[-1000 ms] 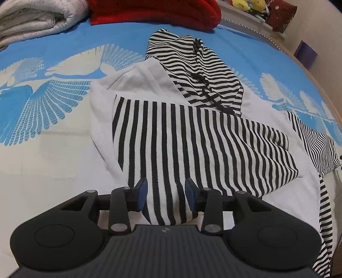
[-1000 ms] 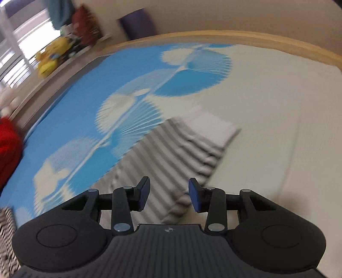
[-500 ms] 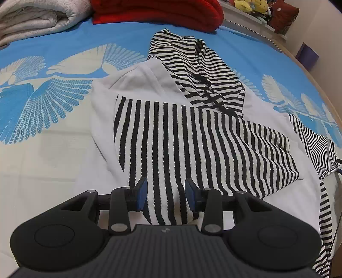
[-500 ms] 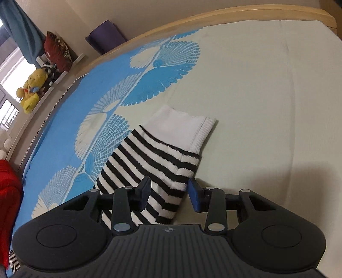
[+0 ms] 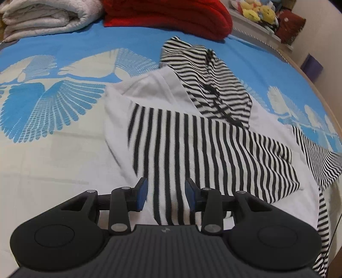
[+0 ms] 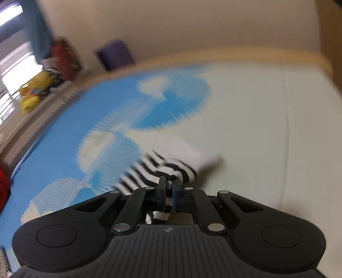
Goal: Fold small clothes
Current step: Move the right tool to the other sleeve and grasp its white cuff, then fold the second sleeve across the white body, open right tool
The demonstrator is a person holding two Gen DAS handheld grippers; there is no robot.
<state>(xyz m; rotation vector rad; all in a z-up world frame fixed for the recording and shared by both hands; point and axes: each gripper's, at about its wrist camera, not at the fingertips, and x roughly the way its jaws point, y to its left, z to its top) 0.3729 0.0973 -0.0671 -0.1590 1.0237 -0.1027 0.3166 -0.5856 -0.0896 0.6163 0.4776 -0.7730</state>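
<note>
A black-and-white striped hoodie [image 5: 203,136] with white panels lies spread on the bed, its striped hood [image 5: 205,79] at the far end. My left gripper [image 5: 165,193] is open, hovering over the near striped edge of the garment. In the right wrist view, my right gripper [image 6: 168,188] is shut on the striped sleeve [image 6: 162,169] near its white cuff [image 6: 192,154], with cloth pinched between the pads. The view is motion-blurred.
A blue and cream patterned bedsheet [image 5: 53,102] covers the bed. A folded white blanket [image 5: 47,15] and a red blanket [image 5: 171,15] lie at the far end. Plush toys [image 5: 256,10] sit on a ledge. A wooden bed edge [image 6: 235,57] runs behind the sleeve.
My right gripper has closed on the striped sleeve, which was lying flat between open fingers, and is moving fast. The left gripper has stayed open and shifted slightly over the garment.
</note>
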